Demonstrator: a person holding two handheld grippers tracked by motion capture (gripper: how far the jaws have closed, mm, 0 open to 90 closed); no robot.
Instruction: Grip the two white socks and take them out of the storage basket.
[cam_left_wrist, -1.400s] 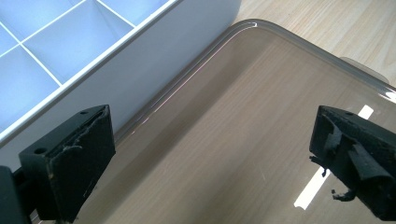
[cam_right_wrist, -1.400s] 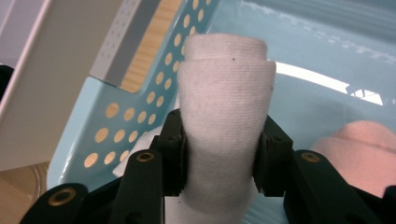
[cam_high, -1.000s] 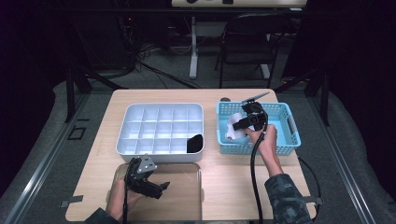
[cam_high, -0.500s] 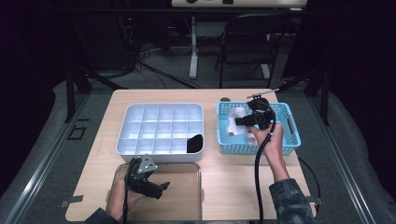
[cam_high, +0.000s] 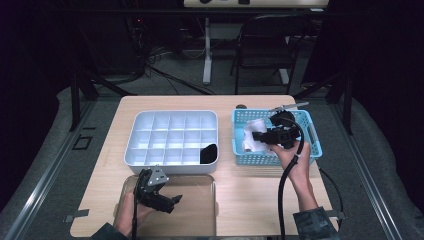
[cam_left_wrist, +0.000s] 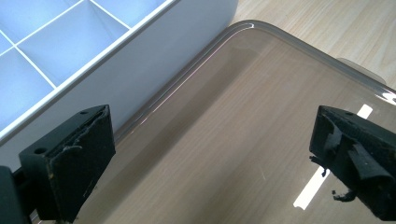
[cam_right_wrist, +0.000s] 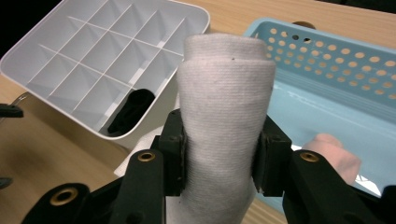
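One black rolled sock already sits in the white compartment tray's near-right corner cell, while the right gripper clamps a white rolled sock over the blue perforated basket, with a pink roll left inside, and the left gripper gapes wide and empty.

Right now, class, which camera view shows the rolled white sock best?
The right gripper view: the rolled white sock stands close up, clamped between the right hand-held gripper jaws. The high view shows it small above the blue basket.
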